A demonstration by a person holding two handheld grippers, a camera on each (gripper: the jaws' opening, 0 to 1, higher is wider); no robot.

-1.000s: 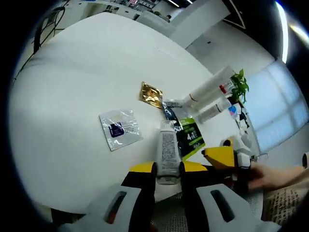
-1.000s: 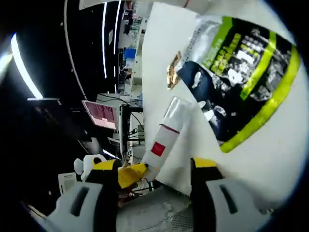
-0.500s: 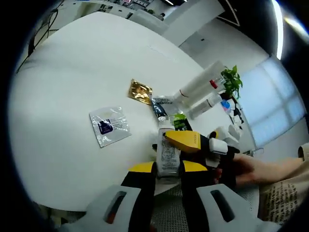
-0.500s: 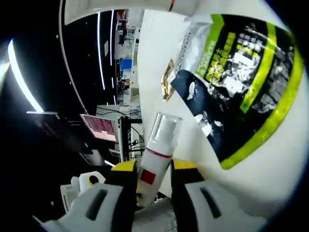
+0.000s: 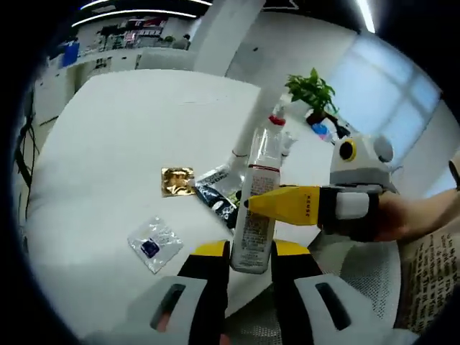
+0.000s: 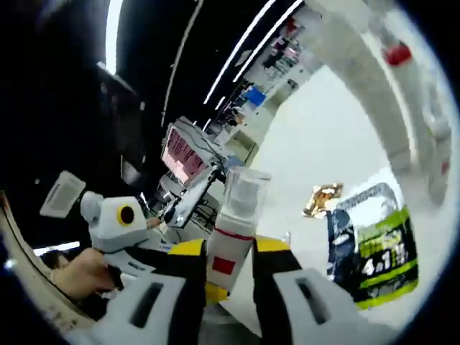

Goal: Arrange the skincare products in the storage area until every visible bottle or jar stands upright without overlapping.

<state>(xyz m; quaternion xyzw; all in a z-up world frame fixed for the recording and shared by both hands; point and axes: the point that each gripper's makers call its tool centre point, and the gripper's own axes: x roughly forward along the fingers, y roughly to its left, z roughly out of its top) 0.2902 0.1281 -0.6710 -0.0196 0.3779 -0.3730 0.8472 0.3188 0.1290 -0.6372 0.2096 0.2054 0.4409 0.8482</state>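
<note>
- The white spray bottle (image 5: 256,205) with a clear cap is lifted off the round white table (image 5: 108,136), near its edge, and held by both tongs.
- Left gripper (image 5: 249,253) clamps its base; right gripper (image 6: 224,262) is closed on its body.
- On the table: gold sachet (image 5: 177,181), clear sachet (image 5: 152,244), green-and-black pouch (image 6: 374,255), white tubes (image 6: 381,93) beyond.

On the bench (image 5: 108,136): one held bottle (image 5: 255,208), two lying tubes (image 6: 374,79), three sachets (image 5: 177,181), one plant (image 5: 310,90).
</note>
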